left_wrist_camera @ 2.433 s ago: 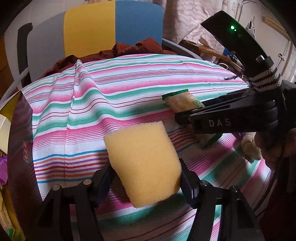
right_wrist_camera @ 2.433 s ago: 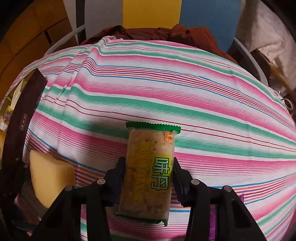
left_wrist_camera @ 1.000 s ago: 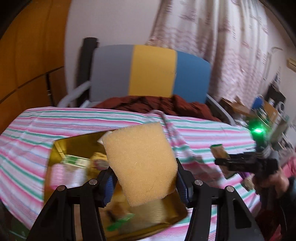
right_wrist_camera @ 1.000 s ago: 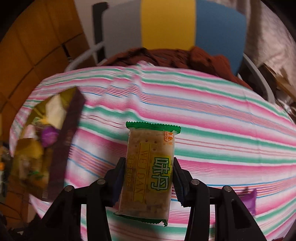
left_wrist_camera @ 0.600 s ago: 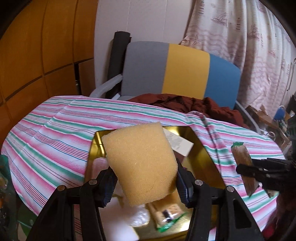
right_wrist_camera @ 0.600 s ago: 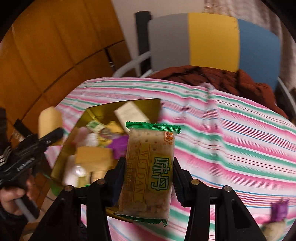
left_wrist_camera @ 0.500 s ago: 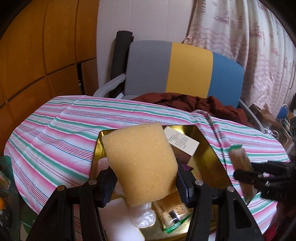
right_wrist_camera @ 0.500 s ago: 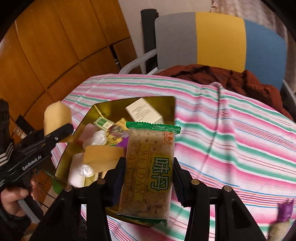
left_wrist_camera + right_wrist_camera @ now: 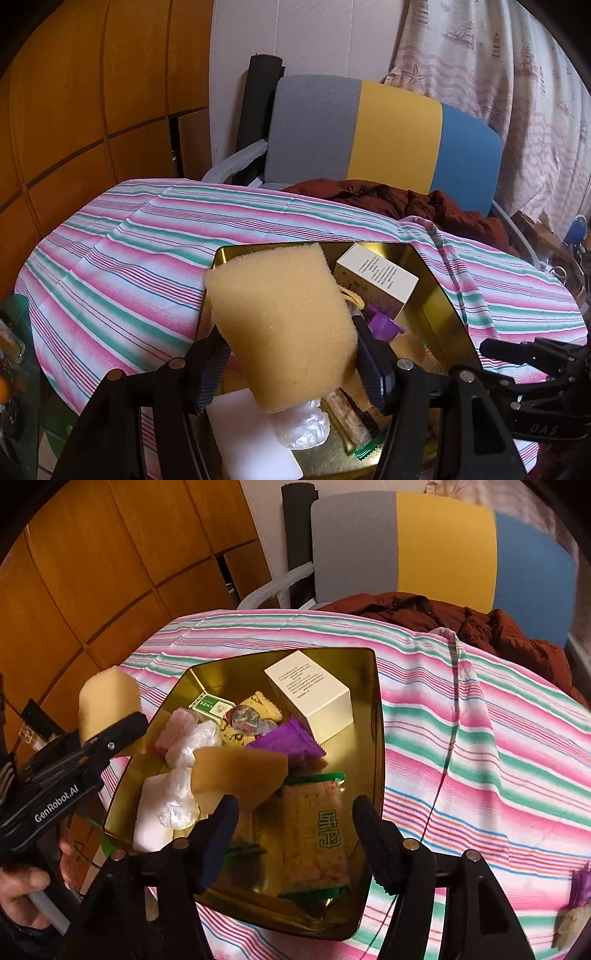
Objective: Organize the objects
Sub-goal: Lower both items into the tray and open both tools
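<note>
We hold the yellow sponge (image 9: 284,325) clamped between the two fingers of our left gripper (image 9: 290,363), tilted so that its upper end leans to the left; most of it sticks out past the fingertips, above the near left part of the gold tin (image 9: 376,716). From the right wrist view the same sponge (image 9: 107,705) shows at the tin's left rim, raised above it and not touching the contents.

Our right gripper (image 9: 291,834) has its fingers spread wide with nothing between them. The cracker packet (image 9: 316,834) with the green edges lies flat inside the tin, at its near end, below the gap between those fingers and apart from both. Half a second ago that packet was pinched upright in the right gripper; now it is released and rests in the tin. The sponge sits in the left gripper just as it did then.

Also in the tin are a white box (image 9: 308,690) toward the far right corner, a purple wrapper (image 9: 286,744) near the middle, a yellow slab (image 9: 240,771) beside it and clear plastic-wrapped pieces (image 9: 177,801) on the left. The tin stands on the striped cloth (image 9: 480,716), with a grey, yellow and blue chair (image 9: 436,542) beyond.
</note>
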Tool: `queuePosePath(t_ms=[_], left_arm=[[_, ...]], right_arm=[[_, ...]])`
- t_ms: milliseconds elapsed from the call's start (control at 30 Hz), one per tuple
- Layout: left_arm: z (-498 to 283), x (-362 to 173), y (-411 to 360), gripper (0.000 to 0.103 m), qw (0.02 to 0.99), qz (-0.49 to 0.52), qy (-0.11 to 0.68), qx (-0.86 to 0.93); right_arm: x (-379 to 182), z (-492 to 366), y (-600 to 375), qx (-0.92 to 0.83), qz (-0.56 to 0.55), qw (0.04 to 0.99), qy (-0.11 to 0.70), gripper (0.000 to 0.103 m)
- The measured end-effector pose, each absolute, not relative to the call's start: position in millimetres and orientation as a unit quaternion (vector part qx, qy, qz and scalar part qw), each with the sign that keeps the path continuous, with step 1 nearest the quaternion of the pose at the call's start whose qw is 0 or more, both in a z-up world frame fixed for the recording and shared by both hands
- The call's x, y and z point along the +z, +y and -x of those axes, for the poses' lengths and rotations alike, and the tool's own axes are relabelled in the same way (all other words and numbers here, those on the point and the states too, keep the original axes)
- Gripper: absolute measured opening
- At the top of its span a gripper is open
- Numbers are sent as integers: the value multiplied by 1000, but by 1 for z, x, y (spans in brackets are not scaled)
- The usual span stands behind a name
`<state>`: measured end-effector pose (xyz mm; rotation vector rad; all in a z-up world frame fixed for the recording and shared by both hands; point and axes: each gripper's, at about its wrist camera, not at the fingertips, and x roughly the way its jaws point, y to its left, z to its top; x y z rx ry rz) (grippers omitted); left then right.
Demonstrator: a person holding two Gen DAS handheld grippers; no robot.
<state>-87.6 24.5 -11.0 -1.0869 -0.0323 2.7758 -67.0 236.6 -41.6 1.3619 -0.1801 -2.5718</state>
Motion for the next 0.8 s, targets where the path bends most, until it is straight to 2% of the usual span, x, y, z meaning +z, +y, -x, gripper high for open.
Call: queuePosePath(t_ms=[300,700,800], left_arm=[[87,-6,16,73,113,361,-50,924],[68,-14,-23,72,75,366,-63,926],[60,-12,-19,72,75,362,-59,927]], right_arm=[[-32,49,233,-887,-448,99,-57,80],[-32,35,230,-890,-441,98,-52,81],[-30,30,230,-894,-436,95,-47,85]])
